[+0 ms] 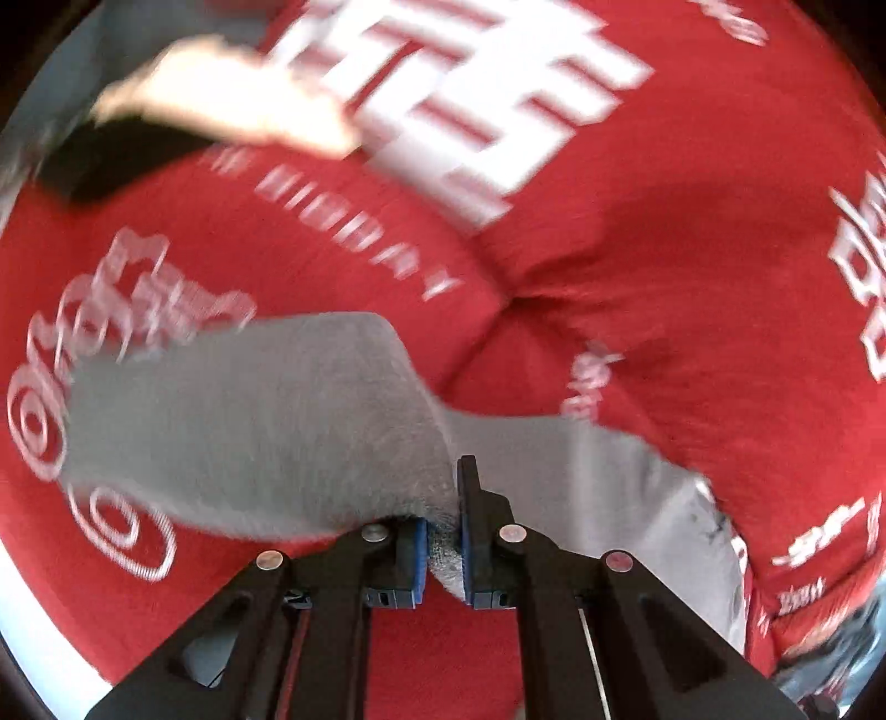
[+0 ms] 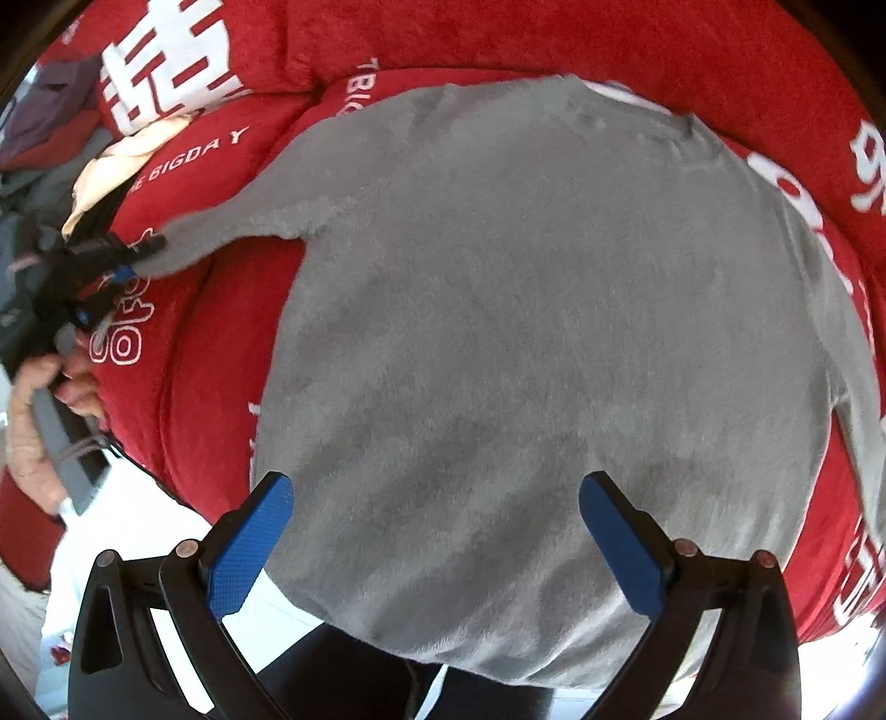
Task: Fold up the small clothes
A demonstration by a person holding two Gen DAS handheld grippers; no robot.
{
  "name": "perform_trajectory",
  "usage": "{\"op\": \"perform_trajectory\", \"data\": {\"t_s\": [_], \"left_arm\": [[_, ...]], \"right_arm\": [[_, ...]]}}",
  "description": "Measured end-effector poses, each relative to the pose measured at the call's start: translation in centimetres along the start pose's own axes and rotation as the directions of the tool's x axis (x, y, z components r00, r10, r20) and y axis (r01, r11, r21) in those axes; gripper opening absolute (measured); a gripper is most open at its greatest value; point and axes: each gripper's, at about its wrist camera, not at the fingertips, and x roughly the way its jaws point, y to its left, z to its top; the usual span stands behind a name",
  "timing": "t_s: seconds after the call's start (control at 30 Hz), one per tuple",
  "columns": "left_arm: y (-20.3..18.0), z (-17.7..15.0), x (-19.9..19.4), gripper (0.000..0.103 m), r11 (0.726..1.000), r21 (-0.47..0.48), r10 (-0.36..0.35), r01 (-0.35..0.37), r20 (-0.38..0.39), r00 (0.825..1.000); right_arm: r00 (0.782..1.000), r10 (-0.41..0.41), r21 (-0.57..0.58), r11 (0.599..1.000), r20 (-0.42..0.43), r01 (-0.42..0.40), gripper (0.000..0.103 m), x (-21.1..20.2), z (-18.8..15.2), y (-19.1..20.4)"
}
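A grey fuzzy sweater (image 2: 526,343) lies spread flat on a red blanket (image 2: 554,39) with white lettering. Its left sleeve (image 1: 249,421) is pinched at the cuff between the blue pads of my left gripper (image 1: 443,548), which is shut on it. From the right wrist view that gripper (image 2: 130,260) shows at the far left, with the sleeve (image 2: 238,227) stretched out toward it. Above the sweater's lower body my right gripper (image 2: 437,537) points down with its jaws wide apart and nothing between the blue pads (image 2: 252,548).
A cream and black garment (image 1: 183,111) lies at the upper left, along with a pile of dark clothes (image 2: 50,105). A hand (image 2: 39,421) grips the left tool's handle. The blanket's near edge (image 2: 183,493) drops off to a pale floor.
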Motion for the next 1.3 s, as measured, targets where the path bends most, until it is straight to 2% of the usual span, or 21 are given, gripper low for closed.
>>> {"op": "perform_trajectory", "data": {"t_s": [0.13, 0.2, 0.33, 0.43, 0.5, 0.53, 0.57, 0.6, 0.63, 0.67, 0.73, 0.77, 0.83, 0.93, 1.03, 1.13, 1.3], "left_arm": [[-7.5, 0.6, -0.8, 0.010, 0.987, 0.143, -0.075, 0.071, 0.025, 0.997], [-11.9, -0.2, -1.2, 0.010, 0.966, 0.234, -0.121, 0.112, 0.021, 0.992], [-21.1, -4.7, 0.4, 0.010, 0.888, 0.419, -0.178, 0.188, -0.064, 0.982], [-26.4, -9.7, 3.1, 0.010, 0.839, 0.499, -0.151, 0.215, -0.165, 0.975], [-28.4, -12.9, 5.2, 0.010, 0.815, 0.548, -0.083, 0.188, -0.210, 0.974], [-29.1, -14.5, 6.4, 0.017, 0.802, 0.579, -0.020, 0.147, -0.220, 0.975], [-29.5, -15.8, 7.3, 0.035, 0.787, 0.608, 0.040, 0.105, -0.220, 0.975], [-29.6, -16.9, 8.0, 0.046, 0.774, 0.629, 0.090, 0.070, -0.219, 0.971], [-29.5, -17.5, 8.3, 0.062, 0.770, 0.636, 0.115, 0.051, -0.217, 0.969], [-29.0, -18.0, 8.3, 0.066, 0.765, 0.642, 0.128, 0.041, -0.214, 0.968], [-28.7, -18.4, 8.0, 0.068, 0.741, 0.671, 0.164, 0.012, -0.199, 0.966], [-28.5, -18.6, 7.8, 0.085, 0.725, 0.688, 0.187, -0.002, -0.194, 0.963], [-28.2, -18.5, 7.1, 0.100, 0.709, 0.705, 0.208, -0.022, -0.179, 0.962], [-28.1, -18.5, 6.0, 0.100, 0.680, 0.733, 0.211, -0.024, -0.164, 0.964], [-27.1, -17.7, 5.4, 0.100, 0.688, 0.725, 0.222, -0.019, -0.186, 0.957], [-25.6, -16.8, 5.0, 0.100, 0.716, 0.698, 0.234, -0.014, -0.222, 0.947], [-22.6, -15.9, 5.2, 0.100, 0.765, 0.643, 0.259, -0.015, -0.286, 0.923]], "right_arm": [[0.999, 0.028, 0.065, 0.997, 0.027, -0.029, 0.103, -1.1, -0.7, -2.5], [0.999, 0.023, 0.089, 0.996, 0.047, -0.027, 0.103, -1.8, -1.0, -4.0], [0.995, 0.014, 0.189, 0.981, 0.095, -0.032, 0.103, -3.6, -1.7, -8.8], [0.993, -0.002, 0.290, 0.956, 0.118, -0.032, 0.103, -4.4, -3.2, -13.1], [0.993, -0.009, 0.364, 0.931, 0.115, -0.034, 0.103, -4.6, -4.6, -16.3], [0.993, -0.011, 0.392, 0.919, 0.114, -0.035, 0.103, -4.5, -5.2, -17.4], [0.994, -0.013, 0.419, 0.907, 0.113, -0.036, 0.103, -4.6, -6.0, -18.5], [0.994, -0.017, 0.440, 0.897, 0.110, -0.033, 0.103, -4.6, -6.7, -19.5], [0.994, -0.025, 0.463, 0.886, 0.105, -0.027, 0.103, -4.6, -7.5, -20.7], [0.994, -0.028, 0.482, 0.876, 0.101, -0.024, 0.103, -4.6, -8.2, -21.5], [0.995, -0.024, 0.519, 0.854, 0.098, -0.031, 0.103, -4.4, -9.5, -22.9], [0.995, -0.019, 0.536, 0.844, 0.096, -0.035, 0.103, -4.2, -10.0, -23.5], [0.995, -0.009, 0.562, 0.826, 0.095, -0.046, 0.103, -4.0, -10.7, -24.3], [0.993, 0.023, 0.593, 0.801, 0.112, -0.085, 0.103, -3.5, -11.3, -24.5], [0.985, 0.085, 0.611, 0.775, 0.150, -0.160, 0.103, -3.1, -11.3, -24.4], [0.973, 0.135, 0.610, 0.760, 0.188, -0.224, 0.103, -2.9, -10.5, -24.3], [0.972, 0.125, 0.552, 0.805, 0.199, -0.217, 0.103, -2.6, -8.1, -23.2]]}}
